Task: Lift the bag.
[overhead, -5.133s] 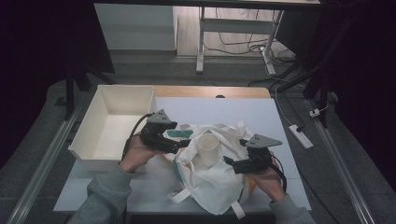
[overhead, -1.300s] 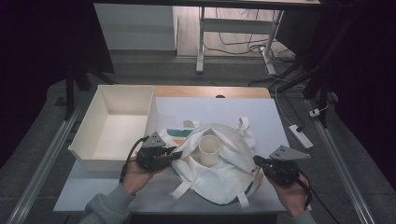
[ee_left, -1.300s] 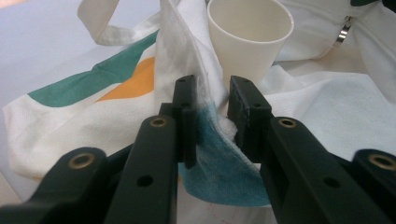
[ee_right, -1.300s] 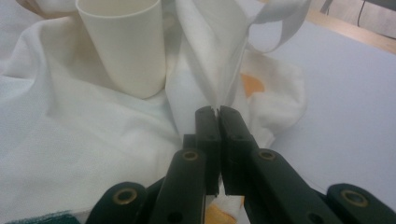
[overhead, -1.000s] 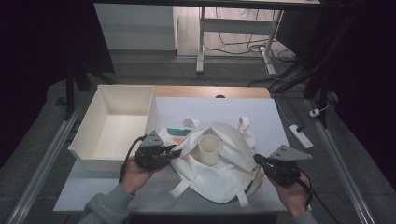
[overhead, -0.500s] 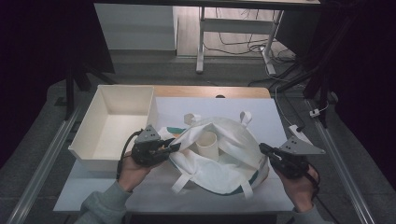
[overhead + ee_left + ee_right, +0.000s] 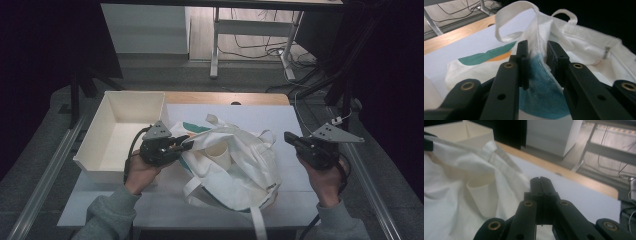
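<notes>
A white cloth tote bag (image 7: pixel 240 170) with a teal and orange print lies slumped on the white tabletop, and a pale paper cup (image 7: pixel 218 152) stands inside its open mouth. My left gripper (image 7: pixel 186 143) is shut on the bag's left rim and holds that edge raised. In the left gripper view the gripper (image 7: pixel 537 50) pinches a fold of the bag (image 7: pixel 584 50). My right gripper (image 7: pixel 289 137) hovers just off the bag's right side, shut with nothing in it. In the right gripper view the gripper (image 7: pixel 541 180) has its jaws together, with the cup (image 7: pixel 482 195) and the bag (image 7: pixel 449 215) at its left.
An empty white box (image 7: pixel 107 120) stands at the table's left, right behind my left hand; its corner shows as the box (image 7: pixel 461 130) in the right gripper view. A wooden strip (image 7: pixel 225 97) edges the far side. A metal rail (image 7: pixel 45 180) runs along the left.
Both hands have risen. The left gripper has pulled the bag's left rim up, so the bag stands taller around the cup. The right gripper has lifted off the bag's right edge.
</notes>
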